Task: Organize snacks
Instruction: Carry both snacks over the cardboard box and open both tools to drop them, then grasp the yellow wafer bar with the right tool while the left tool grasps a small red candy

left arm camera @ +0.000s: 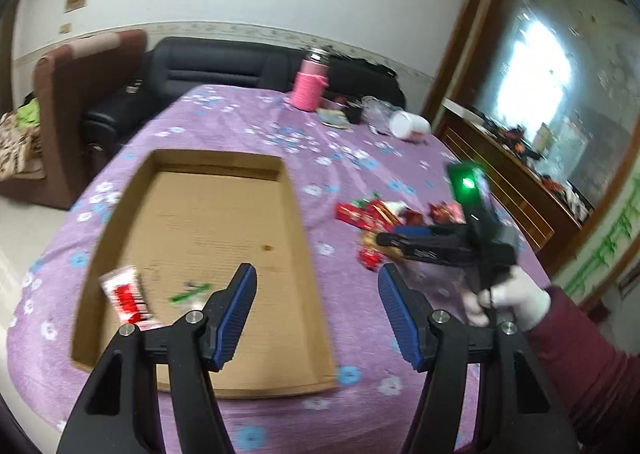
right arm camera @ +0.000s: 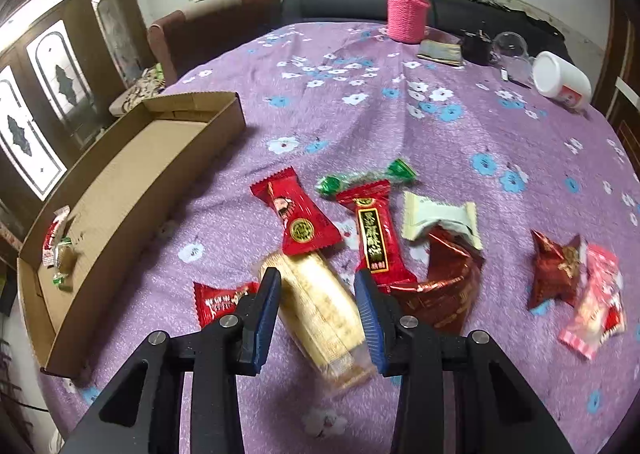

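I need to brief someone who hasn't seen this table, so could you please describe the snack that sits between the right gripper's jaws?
Start at the purple flowered tablecloth and find the pile of wrapped snacks right of the shallow brown cardboard tray. At the pile's near edge lies a long, pale golden biscuit bar in clear wrapping. It alone is see-through and tan; its neighbours are red foil packets.

Right gripper [right arm camera: 318, 308] low in centre frame, blue fingers [right arm camera: 266, 314] parted around a pale wafer packet [right arm camera: 320, 314]. Red snack packets [right arm camera: 298, 214] scattered just above on the purple-clothed desk [right arm camera: 440, 134]. Cardboard tray [right arm camera: 132, 190] at left, two wrapped snacks [right arm camera: 58, 242] in its near end.
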Available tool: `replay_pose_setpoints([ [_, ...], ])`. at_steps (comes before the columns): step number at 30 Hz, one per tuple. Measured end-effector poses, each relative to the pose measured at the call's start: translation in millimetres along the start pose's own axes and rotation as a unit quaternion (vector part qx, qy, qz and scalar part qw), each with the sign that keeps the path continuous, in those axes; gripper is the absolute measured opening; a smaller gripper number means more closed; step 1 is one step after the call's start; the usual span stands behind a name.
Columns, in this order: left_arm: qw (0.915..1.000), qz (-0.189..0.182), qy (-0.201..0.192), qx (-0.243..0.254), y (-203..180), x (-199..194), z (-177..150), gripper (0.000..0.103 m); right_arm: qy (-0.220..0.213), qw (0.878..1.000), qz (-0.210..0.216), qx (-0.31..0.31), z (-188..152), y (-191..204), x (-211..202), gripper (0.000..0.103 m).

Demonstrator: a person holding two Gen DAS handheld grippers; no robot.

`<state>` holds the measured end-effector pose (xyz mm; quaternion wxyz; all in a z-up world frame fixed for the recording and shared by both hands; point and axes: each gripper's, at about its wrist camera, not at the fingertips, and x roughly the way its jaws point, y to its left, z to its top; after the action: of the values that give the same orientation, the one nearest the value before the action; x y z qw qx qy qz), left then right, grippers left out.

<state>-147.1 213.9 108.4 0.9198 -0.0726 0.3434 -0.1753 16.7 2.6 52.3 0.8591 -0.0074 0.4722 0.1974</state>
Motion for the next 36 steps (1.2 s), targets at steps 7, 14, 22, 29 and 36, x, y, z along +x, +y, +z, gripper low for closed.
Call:
replay_pose_setpoints([
  [7, 0.999, -0.02, 0.027, 0.03, -32, 23, -4, 0.063, 0.008, 1.0, 0.007, -0.029, -6, 7, 3, 0.051],
  [14, 0.9963, -0.023, 0.064, 0.052, -54, 53, -7, 0.063, 0.002, 0.999, -0.021, -0.027, -13, 5, -3, 0.036],
  [22, 0.9922, -0.028, 0.09, 0.081, -81, 100, -3, 0.062, -0.012, 0.999, -0.02, 0.034, -45, -32, -33, 0.036],
  [29, 0.9885, 0.013, 0.109, 0.104, -91, 157, 9, 0.062, -0.028, 0.997, 0.012, 0.07, -54, -51, -41, 0.036],
  [36, 0.9834, 0.047, 0.138, 0.108, -86, 187, 6, 0.036, -0.028, 0.997, 0.029, 0.071, -55, -51, -41, 0.036],
])
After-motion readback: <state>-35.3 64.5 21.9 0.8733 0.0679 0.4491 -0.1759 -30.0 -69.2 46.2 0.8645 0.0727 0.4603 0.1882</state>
